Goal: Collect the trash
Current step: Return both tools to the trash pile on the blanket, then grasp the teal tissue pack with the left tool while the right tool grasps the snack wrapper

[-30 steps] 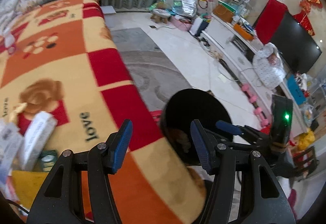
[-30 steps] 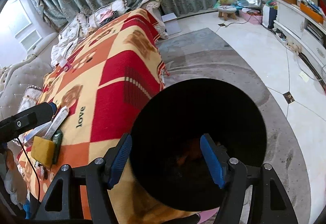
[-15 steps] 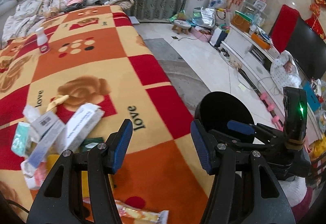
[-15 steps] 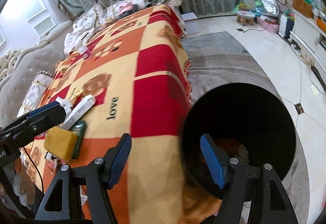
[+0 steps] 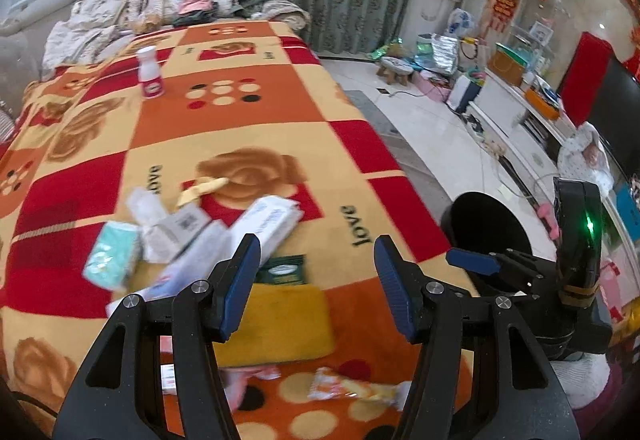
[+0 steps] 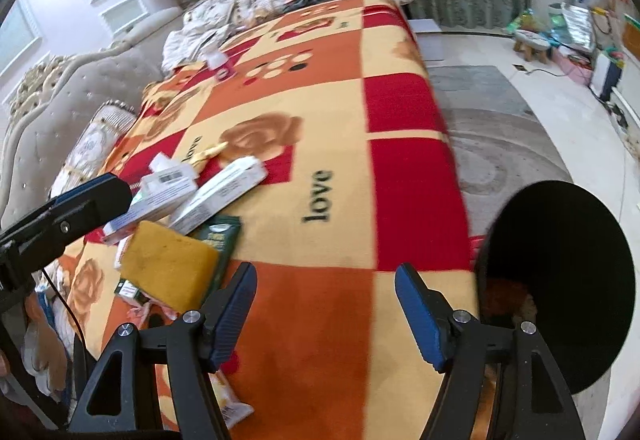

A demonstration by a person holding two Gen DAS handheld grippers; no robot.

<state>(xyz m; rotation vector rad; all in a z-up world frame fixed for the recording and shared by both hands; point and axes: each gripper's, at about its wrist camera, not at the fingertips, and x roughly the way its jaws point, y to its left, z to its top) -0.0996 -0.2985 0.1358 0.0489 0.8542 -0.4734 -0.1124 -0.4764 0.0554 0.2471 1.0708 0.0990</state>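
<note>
Trash lies in a pile on a red, orange and cream blanket (image 5: 240,127): a white carton (image 5: 272,220) (image 6: 220,195), a yellow sponge (image 5: 280,324) (image 6: 168,268), a dark green packet (image 5: 284,270) (image 6: 222,240), a teal tissue pack (image 5: 112,254) and an orange snack wrapper (image 5: 356,390). My left gripper (image 5: 316,286) is open and empty above the sponge. My right gripper (image 6: 326,312) is open and empty over bare blanket, right of the sponge. A black bin (image 6: 560,280) (image 5: 486,228) stands at the blanket's right edge with some trash inside.
A white bottle with a pink label (image 5: 150,73) stands far back on the blanket. Pillows (image 5: 180,3) and curtains lie beyond. A grey rug (image 6: 496,143), a small stool (image 5: 398,69) and a TV cabinet (image 5: 520,119) are to the right.
Both grippers have swung left from over the bin to over the blanket. The trash pile has come into view under the left gripper. Both stay open and empty.
</note>
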